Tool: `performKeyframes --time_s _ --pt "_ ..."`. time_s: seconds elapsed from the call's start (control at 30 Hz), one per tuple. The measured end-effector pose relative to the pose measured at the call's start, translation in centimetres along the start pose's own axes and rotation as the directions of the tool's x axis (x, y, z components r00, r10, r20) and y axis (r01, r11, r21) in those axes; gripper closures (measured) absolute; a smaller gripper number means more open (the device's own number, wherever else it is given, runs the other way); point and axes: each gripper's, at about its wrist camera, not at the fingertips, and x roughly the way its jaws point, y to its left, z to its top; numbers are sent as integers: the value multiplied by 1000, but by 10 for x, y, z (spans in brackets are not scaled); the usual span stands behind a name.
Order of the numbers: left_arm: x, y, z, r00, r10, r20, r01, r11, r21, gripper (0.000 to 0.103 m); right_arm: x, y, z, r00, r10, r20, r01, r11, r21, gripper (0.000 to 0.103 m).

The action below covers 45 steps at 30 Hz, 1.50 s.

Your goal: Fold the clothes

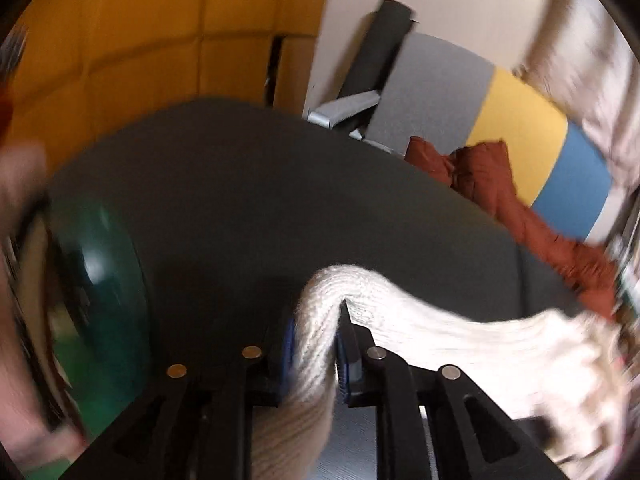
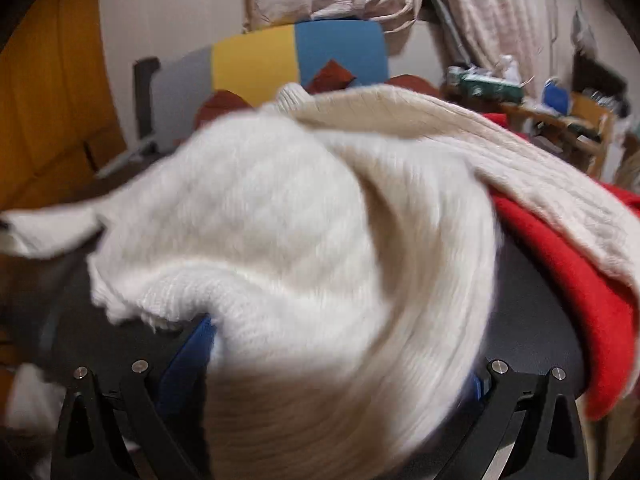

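Note:
A cream knit sweater (image 1: 440, 332) hangs over the dark table (image 1: 240, 184). My left gripper (image 1: 318, 320) is shut on a fold of it, and the knit runs off to the right. In the right wrist view the sweater (image 2: 280, 220) fills the middle, blurred by motion. My right gripper (image 2: 336, 360) has its jaws spread wide, with the bulk of the sweater lying between and over the blue pads (image 2: 192, 344). A ribbed cream part (image 2: 480, 148) drapes over a red garment (image 2: 560, 272).
A rust-brown garment (image 1: 500, 184) lies at the table's far right edge. Behind it stands a grey, yellow and blue panel (image 1: 520, 128). A blurred green object (image 1: 108, 280) is close on the left. A cluttered shelf (image 2: 560, 120) is at the right.

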Motion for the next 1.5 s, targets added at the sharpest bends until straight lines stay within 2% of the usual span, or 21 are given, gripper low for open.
performKeyframes --time_s 0.07,0.17,0.23,0.3,0.4,0.5,0.6,0.63,0.73,0.83,0.87,0.93,1.0,1.03,1.1,1.17,1.27,1.43,1.5 --pt "-5 -8 -23 999 -49 4 49 998 -37 83 -16 0 3 999 30 15 -30 1000 -5 0" --pt "-17 -59 -63 992 -129 3 128 989 76 78 -32 2 9 999 26 31 -25 999 -21 0" --pt "-22 -95 -88 982 -186 -20 187 969 162 77 -37 4 12 999 28 41 -27 999 -22 0" --pt "-25 -142 -113 960 -265 -95 281 918 278 77 -35 4 13 999 29 28 -28 999 -19 0" --pt "-29 -198 -146 944 -299 -143 331 843 425 77 -32 3 14 999 41 16 -41 999 -12 0" --pt "-22 -236 -171 940 -287 -183 340 779 527 75 -27 16 12 997 79 -3 -79 996 -31 0" --pt "-15 -274 -196 937 -271 -220 349 702 621 75 -14 26 9 995 72 -64 -77 994 -84 0" --pt "-12 -279 -205 937 -260 -232 348 684 641 75 -9 27 7 994 63 -87 -71 993 -95 0" --pt "0 -270 -226 945 -208 -252 325 654 683 75 4 31 2 990 35 -140 -54 990 -132 0" --pt "14 -270 -240 960 -173 -221 280 634 721 74 8 35 -3 990 -6 -144 -22 981 -192 0" --pt "12 -268 -243 963 -173 -206 269 630 728 74 7 34 -4 990 -19 -140 -10 980 -201 3" --pt "11 -266 -245 966 -174 -190 258 625 736 75 5 31 -3 991 -38 -126 12 979 -203 28" --pt "11 -267 -245 965 -178 -192 262 635 727 76 -1 16 3 992 -30 -122 11 988 -157 76" --pt "11 -267 -245 964 -181 -194 265 642 720 77 -4 5 7 992 -16 -125 0 993 -122 84" --pt "11 -267 -244 963 -182 -200 270 647 713 78 -8 -19 14 993 3 -121 -6 1000 -19 88" --pt "12 -266 -244 964 -181 -196 267 645 716 78 -15 -44 18 993 -29 -113 36 998 52 91" --pt "13 -264 -244 965 -180 -192 263 643 719 78 -24 -68 19 990 -85 -113 96 991 95 92" --pt "16 -261 -239 965 -179 -192 262 634 727 78 -26 -82 18 981 -146 -130 163 978 127 91" --pt "17 -259 -237 965 -179 -194 264 629 732 78 -28 -84 22 981 -157 -114 173 974 147 85"
